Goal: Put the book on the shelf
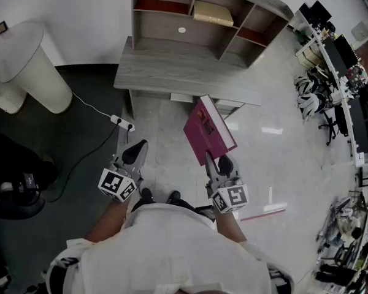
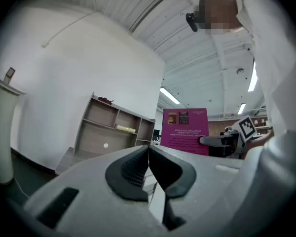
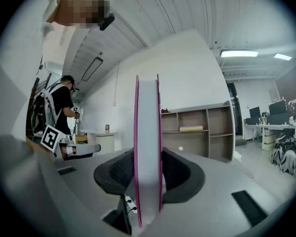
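A magenta book (image 1: pixel 207 131) stands upright in my right gripper (image 1: pixel 216 162), whose jaws are shut on its lower edge. In the right gripper view the book (image 3: pixel 148 147) shows edge-on, white pages between pink covers, clamped by both pads. The left gripper view shows its back cover (image 2: pixel 185 131) at the right. My left gripper (image 1: pixel 135 153) is shut with nothing in it, its pads meeting (image 2: pixel 148 164). The grey wooden shelf (image 1: pixel 196 32) stands ahead against the white wall, a pale book (image 1: pixel 213 13) lying flat in its upper middle compartment. The shelf (image 3: pixel 197 132) is beyond the held book.
A white round bin (image 1: pixel 24 66) stands at the left by the wall. A power strip (image 1: pixel 122 122) with its white cable lies on the floor before the shelf. Desks with chairs and gear (image 1: pixel 334 84) line the right side. Another person (image 3: pixel 61 107) stands far left in the right gripper view.
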Demonstrator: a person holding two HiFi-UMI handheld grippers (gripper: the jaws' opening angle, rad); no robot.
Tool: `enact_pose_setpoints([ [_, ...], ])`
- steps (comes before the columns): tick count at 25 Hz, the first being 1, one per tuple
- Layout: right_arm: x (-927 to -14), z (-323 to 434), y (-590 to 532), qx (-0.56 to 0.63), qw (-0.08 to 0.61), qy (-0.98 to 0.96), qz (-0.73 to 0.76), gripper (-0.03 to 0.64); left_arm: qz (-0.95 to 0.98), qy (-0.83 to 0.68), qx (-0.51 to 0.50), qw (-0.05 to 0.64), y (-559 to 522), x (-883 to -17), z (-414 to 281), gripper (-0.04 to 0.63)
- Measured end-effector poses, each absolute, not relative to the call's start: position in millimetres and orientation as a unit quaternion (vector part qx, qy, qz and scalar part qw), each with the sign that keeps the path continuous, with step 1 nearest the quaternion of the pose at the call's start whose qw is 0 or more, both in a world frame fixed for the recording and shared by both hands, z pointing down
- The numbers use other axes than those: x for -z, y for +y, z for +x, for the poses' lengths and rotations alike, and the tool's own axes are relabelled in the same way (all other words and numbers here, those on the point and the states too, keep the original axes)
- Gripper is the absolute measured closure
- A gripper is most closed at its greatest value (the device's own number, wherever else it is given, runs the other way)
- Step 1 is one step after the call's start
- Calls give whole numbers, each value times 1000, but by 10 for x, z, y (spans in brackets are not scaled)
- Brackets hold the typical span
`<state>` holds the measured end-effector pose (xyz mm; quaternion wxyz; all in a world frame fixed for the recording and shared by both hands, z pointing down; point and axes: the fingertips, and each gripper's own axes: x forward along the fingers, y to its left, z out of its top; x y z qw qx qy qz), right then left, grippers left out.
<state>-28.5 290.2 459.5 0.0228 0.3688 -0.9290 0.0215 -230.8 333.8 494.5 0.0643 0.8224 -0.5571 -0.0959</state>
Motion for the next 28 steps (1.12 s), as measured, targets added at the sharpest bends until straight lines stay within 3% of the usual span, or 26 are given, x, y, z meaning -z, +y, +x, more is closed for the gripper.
enact_pose_setpoints([
  [28, -4332, 1190, 2733, -52, -75, -898, 430, 466, 890, -447, 68, 60, 3009, -4478, -944, 580],
])
